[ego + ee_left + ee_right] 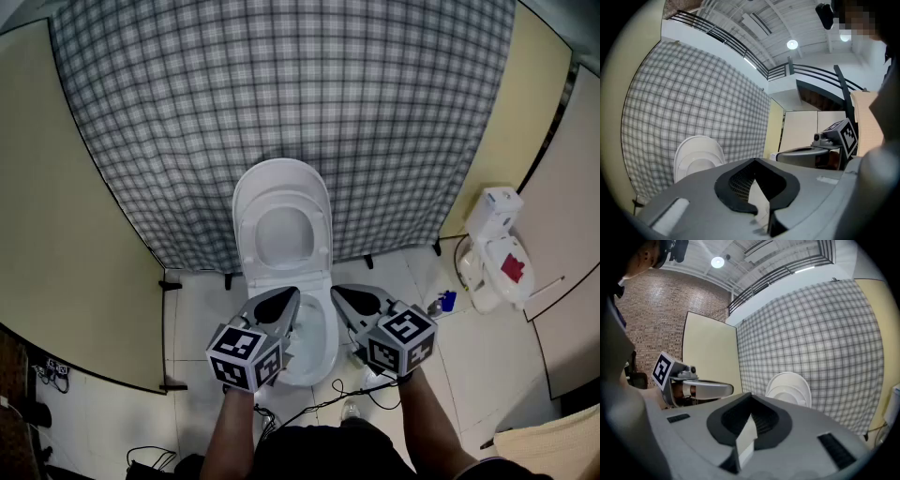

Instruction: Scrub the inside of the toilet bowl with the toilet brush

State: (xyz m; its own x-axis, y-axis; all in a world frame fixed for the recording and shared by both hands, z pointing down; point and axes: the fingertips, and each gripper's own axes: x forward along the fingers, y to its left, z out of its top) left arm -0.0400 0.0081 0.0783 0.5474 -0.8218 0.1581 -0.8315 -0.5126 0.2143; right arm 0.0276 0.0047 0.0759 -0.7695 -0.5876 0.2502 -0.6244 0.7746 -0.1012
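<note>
A white toilet stands against a checked curtain, its lid and seat (281,220) raised; the lid also shows in the gripper views (697,157) (790,390). The bowl (317,352) lies below my two grippers and is partly hidden by them. My left gripper (292,296) hovers over the bowl's left rim, jaws together and holding nothing. My right gripper (337,292) hovers over the right rim, also shut and empty. Both point toward the raised lid, side by side. I cannot make out a toilet brush in any view.
A white container with a red label (497,258) and a small blue object (448,300) stand on the tiled floor at the right. Black cables (309,405) lie on the floor near the person's feet. Beige partition panels (66,234) close in both sides.
</note>
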